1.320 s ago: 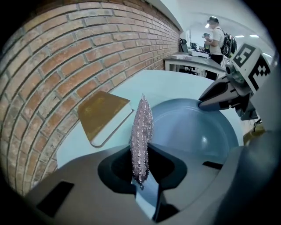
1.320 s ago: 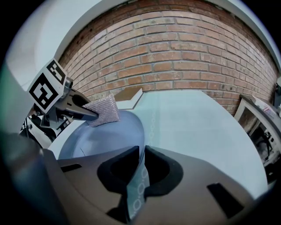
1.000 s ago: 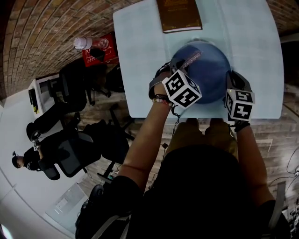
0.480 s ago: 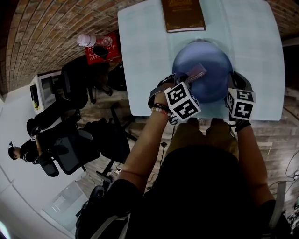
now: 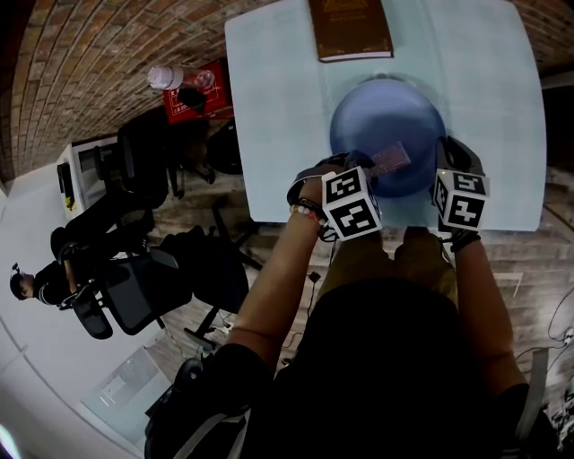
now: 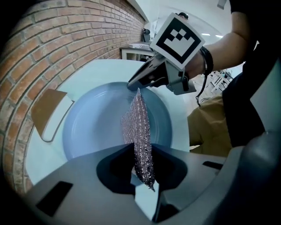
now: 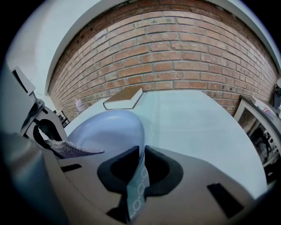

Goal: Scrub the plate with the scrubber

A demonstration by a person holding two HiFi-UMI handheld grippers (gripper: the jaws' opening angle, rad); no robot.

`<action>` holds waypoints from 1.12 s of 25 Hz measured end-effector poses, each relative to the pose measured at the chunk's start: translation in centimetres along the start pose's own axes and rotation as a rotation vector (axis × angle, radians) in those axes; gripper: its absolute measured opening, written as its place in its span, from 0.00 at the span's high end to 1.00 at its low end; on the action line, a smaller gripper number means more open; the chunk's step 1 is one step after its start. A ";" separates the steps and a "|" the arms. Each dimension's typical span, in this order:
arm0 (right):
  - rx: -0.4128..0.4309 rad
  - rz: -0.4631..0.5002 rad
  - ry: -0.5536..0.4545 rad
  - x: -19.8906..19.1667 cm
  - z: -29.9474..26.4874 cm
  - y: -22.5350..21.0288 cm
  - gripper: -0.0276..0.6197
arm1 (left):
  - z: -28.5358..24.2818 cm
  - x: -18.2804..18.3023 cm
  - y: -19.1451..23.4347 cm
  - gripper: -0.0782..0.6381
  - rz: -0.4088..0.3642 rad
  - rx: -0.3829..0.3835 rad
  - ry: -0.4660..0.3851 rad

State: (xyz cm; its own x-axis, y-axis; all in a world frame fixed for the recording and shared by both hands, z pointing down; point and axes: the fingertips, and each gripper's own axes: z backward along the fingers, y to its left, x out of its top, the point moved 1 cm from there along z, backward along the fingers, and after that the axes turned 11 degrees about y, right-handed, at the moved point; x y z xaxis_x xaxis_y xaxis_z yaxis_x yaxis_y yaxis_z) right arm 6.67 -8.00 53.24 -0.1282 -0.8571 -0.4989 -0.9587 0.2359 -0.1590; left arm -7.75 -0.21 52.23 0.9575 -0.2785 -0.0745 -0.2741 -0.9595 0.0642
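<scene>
The fingers of the left gripper [image 6: 141, 173] are closed on the scrubber [image 6: 137, 127]. It is a strip of silvery-purple mesh that stands on edge between the dark pads and reaches out over the plate [image 6: 92, 127]. In the head view the scrubber's free end lies over the lower part of the plate's bowl, just right of the left gripper's marker cube. Whether the mesh presses on the surface cannot be told.

The fingers of the right gripper [image 7: 139, 169] are pinched together on the plate's thin rim, which runs down between them in the right gripper view. In the head view this gripper sits at the plate's lower right edge. In the left gripper view it shows at the top centre, its tips at the far rim just above the scrubber's upper end.

The plate is round, blue and shallow. It rests on the pale blue worktop [image 5: 278, 108] in the upper centre-right of the head view, close to the worktop's near edge. A brown book [image 5: 350, 27] lies flat on the worktop at the top of that frame, near the plate but apart from it.

A brick wall [image 7: 175, 57] fills the top of the right gripper view. At the lower left of the head view are black office chairs [image 5: 143, 287] and a seated person [image 5: 36, 291].
</scene>
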 end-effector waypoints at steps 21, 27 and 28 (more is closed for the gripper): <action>0.019 -0.009 -0.011 -0.1 0.0 0.0 0.86 | -0.6 5.1 -1.9 0.78 0.083 -0.050 -0.143; 0.026 -0.010 -0.012 -0.1 0.1 0.0 0.86 | -0.8 5.3 -0.2 0.78 0.122 0.041 -0.139; 0.026 -0.010 -0.012 -0.1 0.1 0.0 0.86 | -0.9 5.4 0.1 0.78 0.123 0.061 -0.134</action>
State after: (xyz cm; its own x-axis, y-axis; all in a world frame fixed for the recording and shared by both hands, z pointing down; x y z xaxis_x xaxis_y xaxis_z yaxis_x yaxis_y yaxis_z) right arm 6.72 -7.88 53.23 -0.1149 -0.8540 -0.5074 -0.9529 0.2390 -0.1865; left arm -2.51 -1.80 52.75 0.8972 -0.3926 -0.2020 -0.3968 -0.9177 0.0212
